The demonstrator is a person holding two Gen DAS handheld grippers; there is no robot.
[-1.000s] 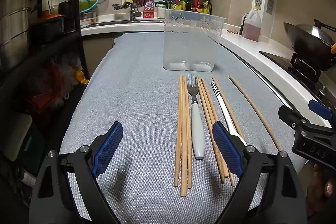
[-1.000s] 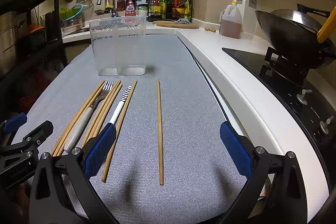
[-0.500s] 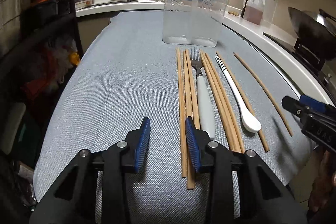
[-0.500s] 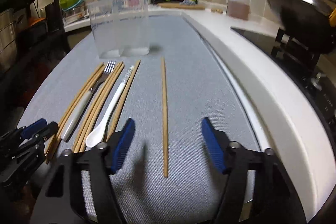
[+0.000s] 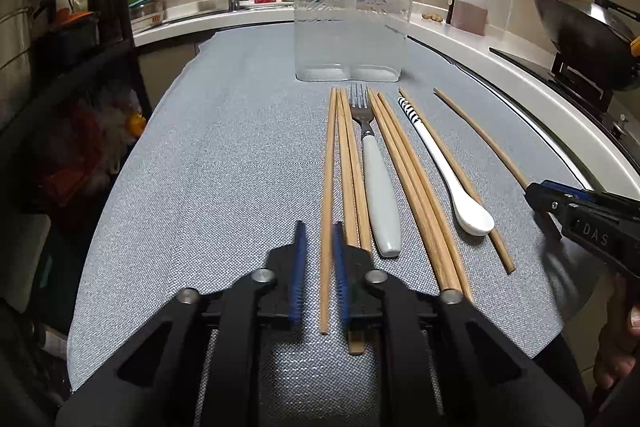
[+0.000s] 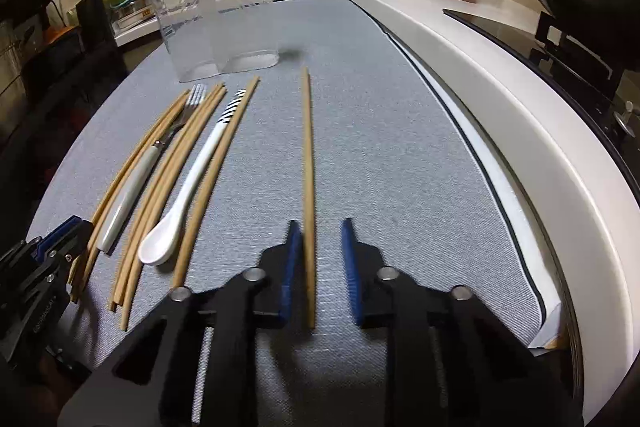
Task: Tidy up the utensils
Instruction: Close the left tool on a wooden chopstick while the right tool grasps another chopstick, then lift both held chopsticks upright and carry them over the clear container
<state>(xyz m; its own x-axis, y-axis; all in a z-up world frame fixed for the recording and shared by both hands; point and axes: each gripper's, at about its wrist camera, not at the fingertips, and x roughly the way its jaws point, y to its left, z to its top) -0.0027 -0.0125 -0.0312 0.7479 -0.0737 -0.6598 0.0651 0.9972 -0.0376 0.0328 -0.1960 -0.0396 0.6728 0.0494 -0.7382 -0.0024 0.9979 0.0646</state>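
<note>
While my left gripper (image 5: 319, 267) is narrow around one thin chopstick (image 5: 327, 187), my right gripper (image 6: 319, 267) is narrow around another stick (image 6: 307, 167), touching its left pad. Both sticks look light, stiff and slippery, so I pinch near their ends.

Fork (image 5: 374, 163) lies between chopsticks (image 5: 348, 171), before container (image 5: 352, 23).

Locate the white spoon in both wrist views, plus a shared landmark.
Left wrist: white spoon right of centre, bowl toward the camera, between chopsticks.
Right wrist: white spoon left of centre, bowl near the lower left.
Shared landmark: clear plastic container beyond the utensil row on the grey mat.
</note>
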